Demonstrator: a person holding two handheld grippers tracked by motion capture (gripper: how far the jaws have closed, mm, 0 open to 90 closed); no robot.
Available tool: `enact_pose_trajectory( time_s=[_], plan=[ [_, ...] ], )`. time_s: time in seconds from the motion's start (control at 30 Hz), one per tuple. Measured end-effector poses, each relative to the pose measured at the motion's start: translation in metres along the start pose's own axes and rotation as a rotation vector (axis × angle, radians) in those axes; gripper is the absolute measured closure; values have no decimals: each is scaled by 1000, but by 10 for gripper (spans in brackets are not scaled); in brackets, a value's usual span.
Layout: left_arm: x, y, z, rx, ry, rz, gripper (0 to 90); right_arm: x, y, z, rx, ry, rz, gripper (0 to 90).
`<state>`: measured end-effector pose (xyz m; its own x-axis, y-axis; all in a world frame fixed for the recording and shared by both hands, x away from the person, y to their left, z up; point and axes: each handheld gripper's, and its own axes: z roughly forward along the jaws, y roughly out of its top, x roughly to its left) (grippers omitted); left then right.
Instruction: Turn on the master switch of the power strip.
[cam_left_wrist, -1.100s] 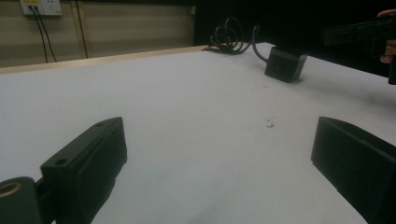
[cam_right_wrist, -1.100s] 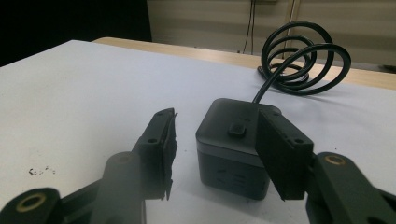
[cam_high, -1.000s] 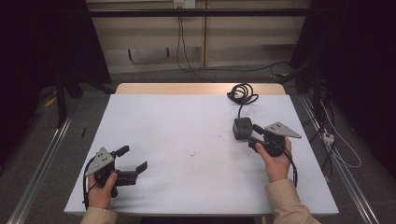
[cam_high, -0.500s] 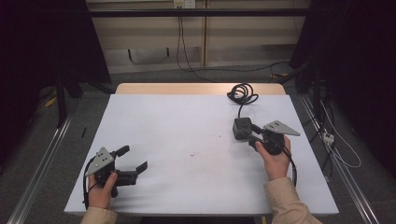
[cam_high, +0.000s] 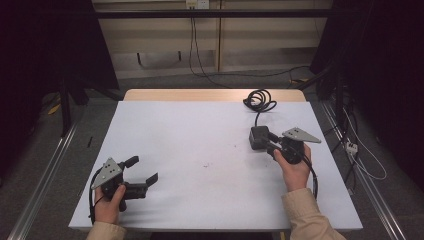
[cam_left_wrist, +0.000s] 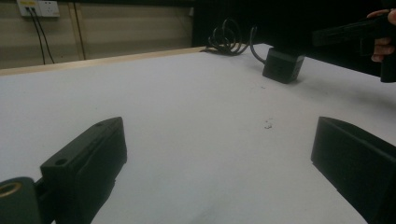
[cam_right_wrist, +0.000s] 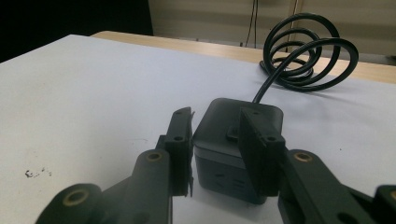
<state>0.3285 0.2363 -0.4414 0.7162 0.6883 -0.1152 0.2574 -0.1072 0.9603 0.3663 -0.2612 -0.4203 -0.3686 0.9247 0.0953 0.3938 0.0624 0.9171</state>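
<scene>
Power adapter (cam_high: 259, 137), black block, stood on the white table (cam_high: 200, 150) at its right side, coiled cord (cam_high: 260, 100) trailing to the far edge, directly ahead of the right gripper (cam_high: 270, 145), whose jaws flanked its near corner without visibly pinching; left gripper (cam_high: 142, 172) spread wide, well apart.

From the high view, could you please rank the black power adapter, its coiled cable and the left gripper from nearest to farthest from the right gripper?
1. Black power adapter: right at the tips of the right gripper, on the table's right side.
2. Coiled cable: beyond the adapter, at the far edge.
3. Left gripper: across the table, near left corner.
</scene>
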Motion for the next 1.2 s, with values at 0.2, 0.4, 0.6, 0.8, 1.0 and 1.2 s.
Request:
enact_pose_trajectory(
  time_s=[0.2, 0.4, 0.6, 0.8, 1.0, 1.2],
  plan=[
    [0, 0, 0, -5, 1, -2, 32, 0, 2, 1, 5, 4, -4, 682],
    [0, 0, 0, -5, 1, -4, 32, -2, 2, 3, 4, 7, 7, 706],
    [0, 0, 1, -4, 1, -3, 32, -3, 3, 4, 2, 8, 8, 724],
    [0, 0, 1, -5, 0, -4, 32, -3, 3, 6, 7, 8, 5, 738],
    [0, 0, 1, -1, -2, 0, 32, -4, 5, 7, 5, 9, 2, 760],
    [0, -1, 2, 3, -2, 0, 32, -5, 5, 7, 9, 11, 5, 790]
  ],
)
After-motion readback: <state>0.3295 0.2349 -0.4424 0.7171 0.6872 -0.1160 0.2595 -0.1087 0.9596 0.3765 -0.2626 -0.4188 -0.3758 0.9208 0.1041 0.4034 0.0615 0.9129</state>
